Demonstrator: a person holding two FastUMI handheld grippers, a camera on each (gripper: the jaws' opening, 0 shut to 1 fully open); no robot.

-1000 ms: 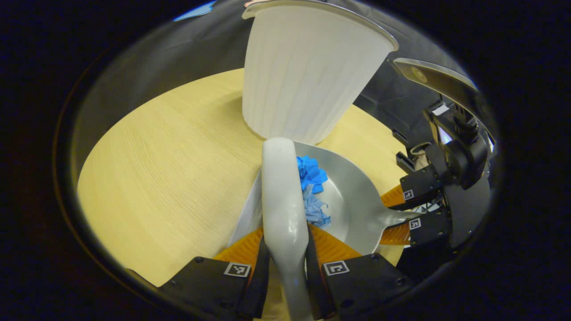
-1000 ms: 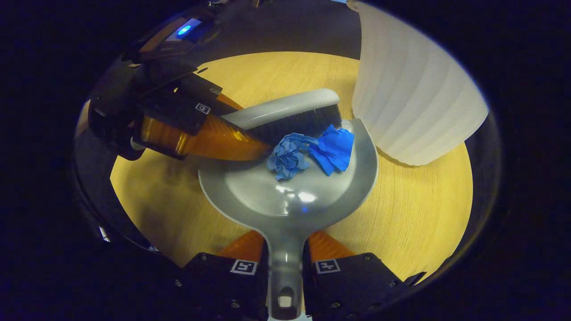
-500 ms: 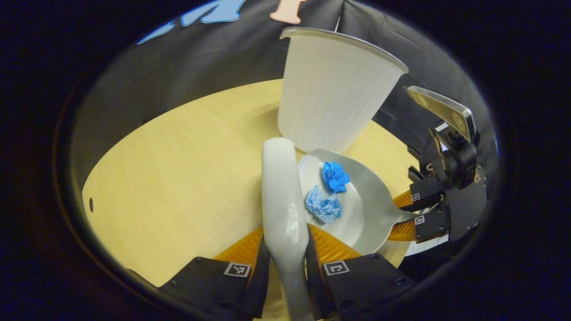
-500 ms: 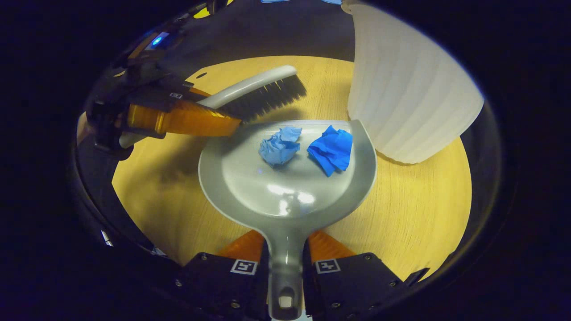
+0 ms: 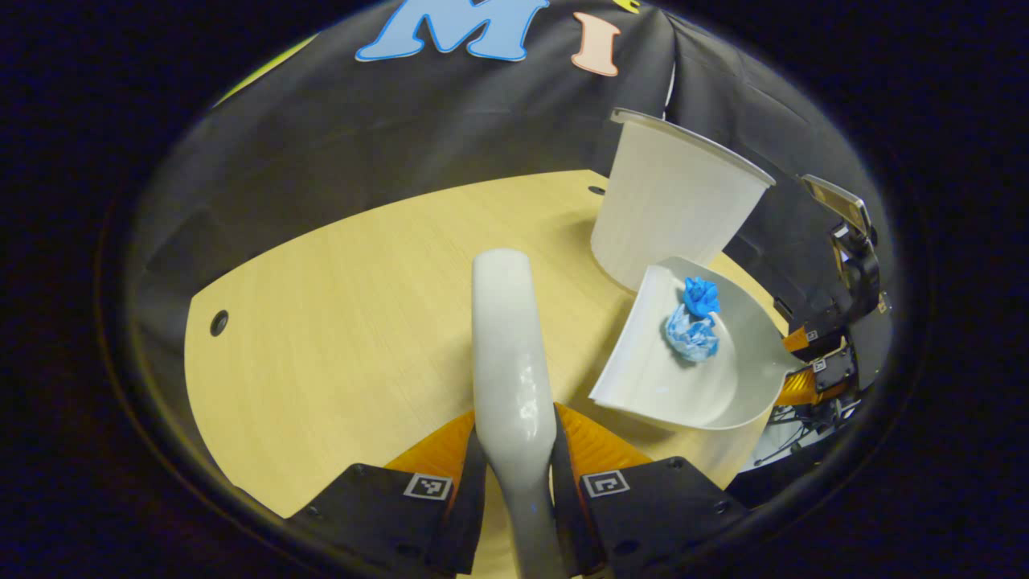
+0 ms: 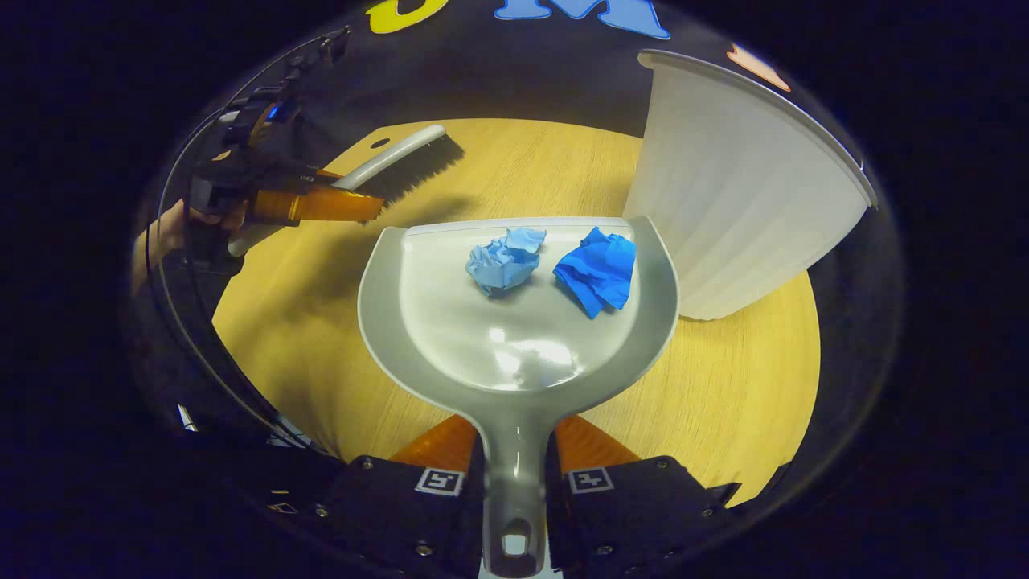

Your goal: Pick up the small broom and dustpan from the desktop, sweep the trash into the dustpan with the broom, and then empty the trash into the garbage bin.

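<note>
Seen from the right gripper view, going left to right: the left gripper (image 6: 354, 205) is clenched on the small grey plastic broom (image 6: 402, 161) with dark bristles, holding it above the far left part of the pale wooden desktop (image 6: 723, 386), with a hand (image 6: 165, 233) behind it. In the middle, the right gripper (image 6: 514, 474) grasps the stem of the glossy grey plastic dustpan (image 6: 514, 354), both fingers pressed against the handle. The pan is rounded at the handle end and straight along its front lip. Two pieces of trash lie side by side near that lip: a crumpled light blue paper ball (image 6: 502, 261) and a crumpled dark blue paper scrap (image 6: 599, 269), close together but not touching. To the right stands the white ribbed plastic garbage bin (image 6: 739, 193), upright, flaring wider toward its rim, just beside the pan's front right corner.

In the left gripper view, a small round hole (image 5: 218, 322) marks the desktop near its left edge, and a wide stretch of bare wood lies between it and the broom's smooth grey back, which runs straight ahead between that gripper's fingers (image 5: 434, 450). Right of it the dustpan is tilted with its shadow beneath it, apparently lifted off the wood, the two blue pieces near its far side. The bin sits at the far right edge of the desktop, with the black cloth wall (image 5: 402, 137) behind.
</note>
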